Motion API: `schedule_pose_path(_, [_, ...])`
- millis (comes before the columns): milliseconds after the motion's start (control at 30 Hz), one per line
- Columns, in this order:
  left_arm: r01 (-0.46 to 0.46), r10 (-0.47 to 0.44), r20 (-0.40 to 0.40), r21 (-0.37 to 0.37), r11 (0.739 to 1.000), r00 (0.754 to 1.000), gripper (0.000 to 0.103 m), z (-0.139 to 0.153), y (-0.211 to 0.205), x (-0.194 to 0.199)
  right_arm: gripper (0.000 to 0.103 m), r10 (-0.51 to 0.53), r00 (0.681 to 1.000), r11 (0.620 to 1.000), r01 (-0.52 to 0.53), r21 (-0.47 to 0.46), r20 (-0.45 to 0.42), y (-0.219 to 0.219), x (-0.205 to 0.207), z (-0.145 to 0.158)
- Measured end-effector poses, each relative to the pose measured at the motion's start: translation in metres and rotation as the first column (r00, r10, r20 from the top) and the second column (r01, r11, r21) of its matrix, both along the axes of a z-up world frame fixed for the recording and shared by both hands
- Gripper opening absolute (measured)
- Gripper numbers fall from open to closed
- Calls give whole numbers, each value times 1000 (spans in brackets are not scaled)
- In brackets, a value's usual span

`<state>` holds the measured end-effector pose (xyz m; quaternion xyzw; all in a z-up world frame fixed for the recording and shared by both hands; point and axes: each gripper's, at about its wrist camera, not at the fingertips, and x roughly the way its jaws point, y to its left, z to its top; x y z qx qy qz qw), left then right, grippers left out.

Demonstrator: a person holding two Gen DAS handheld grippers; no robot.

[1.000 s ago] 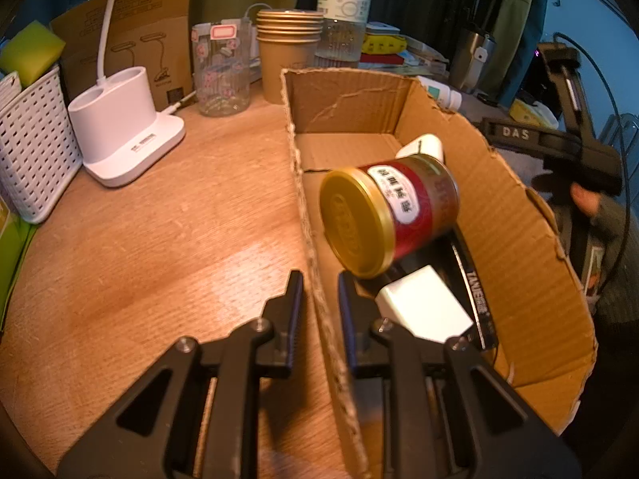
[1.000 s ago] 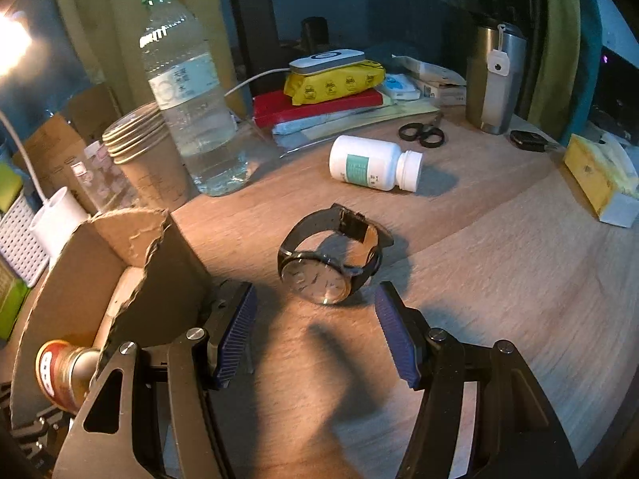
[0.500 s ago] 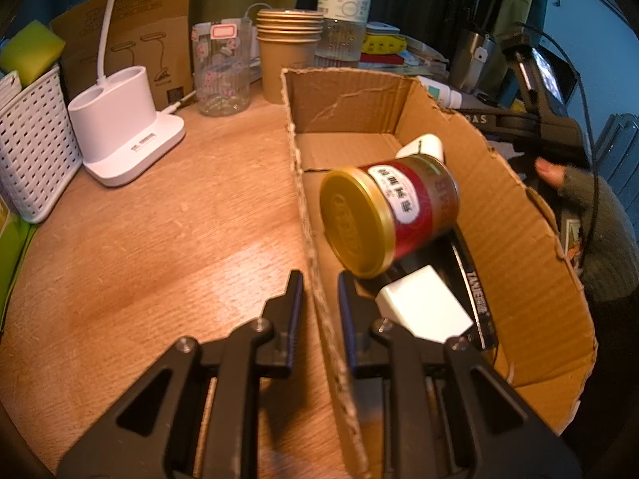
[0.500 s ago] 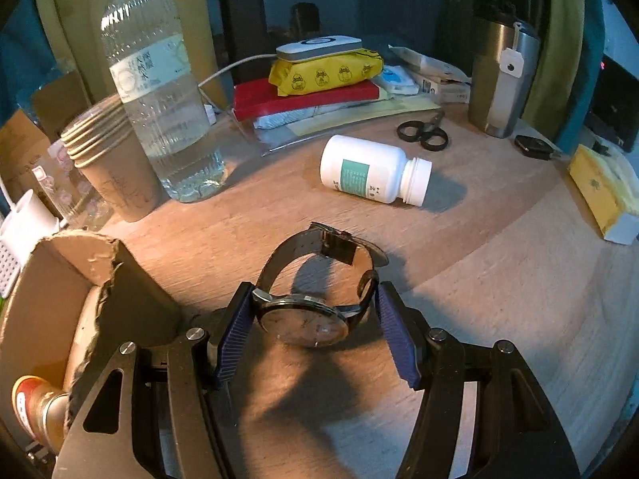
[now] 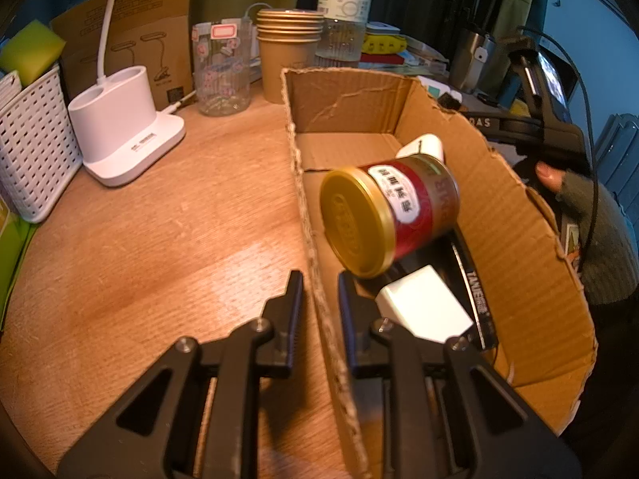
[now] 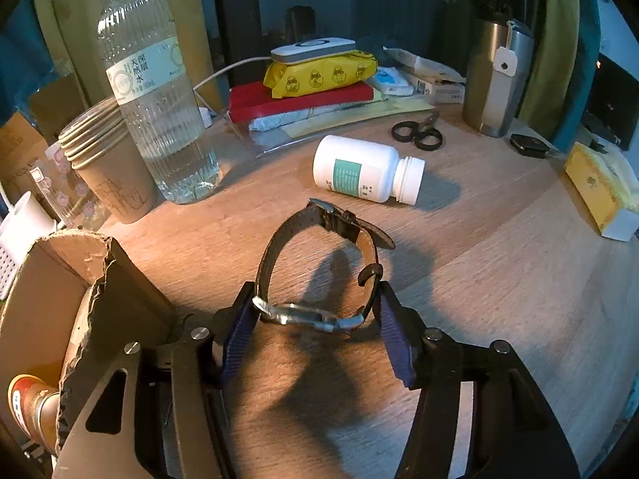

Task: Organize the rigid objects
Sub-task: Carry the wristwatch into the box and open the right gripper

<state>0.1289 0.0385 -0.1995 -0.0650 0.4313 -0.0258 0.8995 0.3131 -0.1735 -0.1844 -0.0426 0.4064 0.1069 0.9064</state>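
My left hand-held gripper is pinched shut on the near wall of the cardboard box, I'd guess to keep it from sliding while I load it. The red tin and a white charger already lie inside. My right hand-held gripper has the wristwatch between its blue pads, squeezing the case, the strap looping up off the table, right beside the box.

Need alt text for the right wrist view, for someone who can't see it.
The right gripper has its blue-padded fingers on both sides of a black-strapped wristwatch on a wooden table. Beyond lie a white pill bottle on its side, scissors and a water bottle; a cardboard box is at left.
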Motion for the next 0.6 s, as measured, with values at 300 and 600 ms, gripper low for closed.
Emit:
schedule_pose_path(300, [0,0,0,0,1000,1000,19,0,0,0,59,2,999,1000,-2,-2,39,-2,-14,6])
schedule_pose_path(600, [0,0,0,0,1000,1000,19,0,0,0,59,19,998,999,-22,37,68,-4,-28,19])
